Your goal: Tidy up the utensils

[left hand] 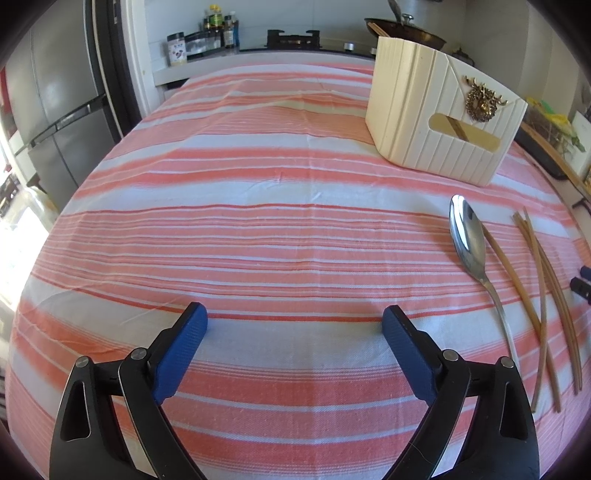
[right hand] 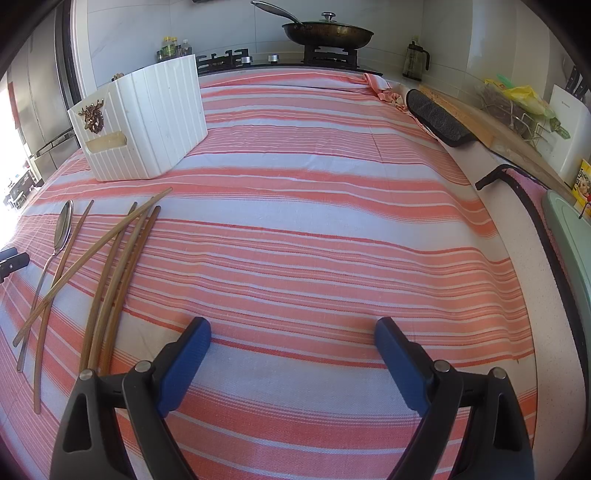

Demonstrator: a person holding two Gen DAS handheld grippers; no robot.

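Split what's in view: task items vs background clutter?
Task items:
- metal spoon, lying on the striped cloth
- loose wooden chopsticks beside it
- white ribbed holder box, chopstick tips showing above its rim
- left gripper and right gripper, both open, empty

Background:
- lidded frying pan on the stove
- condiment bottles
- fridge
- glass jug

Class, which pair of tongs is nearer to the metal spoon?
Too close to call. The spoon lies between them: right and forward of the left tongs, left and forward of the right tongs. Both are open and empty.
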